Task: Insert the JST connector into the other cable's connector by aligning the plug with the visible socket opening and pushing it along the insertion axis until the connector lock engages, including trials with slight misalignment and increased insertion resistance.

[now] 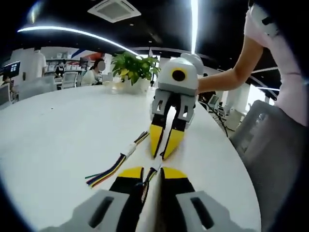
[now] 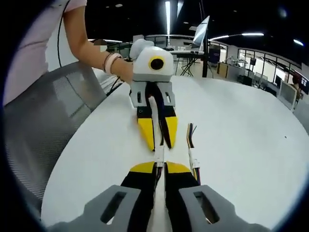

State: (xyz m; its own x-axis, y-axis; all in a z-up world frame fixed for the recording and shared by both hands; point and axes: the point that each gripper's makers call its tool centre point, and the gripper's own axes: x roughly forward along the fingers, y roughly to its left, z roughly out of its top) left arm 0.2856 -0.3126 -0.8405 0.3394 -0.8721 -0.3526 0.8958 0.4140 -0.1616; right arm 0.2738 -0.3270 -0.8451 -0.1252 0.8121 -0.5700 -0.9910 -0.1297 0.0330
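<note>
On the white table [image 1: 58, 135] my left gripper [image 1: 152, 170] and my right gripper [image 1: 162, 154] face each other tip to tip. Each is shut on one end of a thin cable. In the left gripper view a dark wire [image 1: 147, 181] runs back between my left jaws. In the right gripper view a small white JST connector [image 2: 159, 155] sits in the short gap between my right gripper [image 2: 161, 166] and my left gripper [image 2: 158, 146]. Whether plug and socket are fully seated I cannot tell.
A spare cable with multicoloured wires [image 1: 108, 171] and a white connector [image 1: 129, 149] lies beside the grippers, also seen as the spare cable [image 2: 193, 145]. A potted plant [image 1: 134, 67] stands at the far side. A grey mesh chair [image 2: 43, 116] is at the table's edge.
</note>
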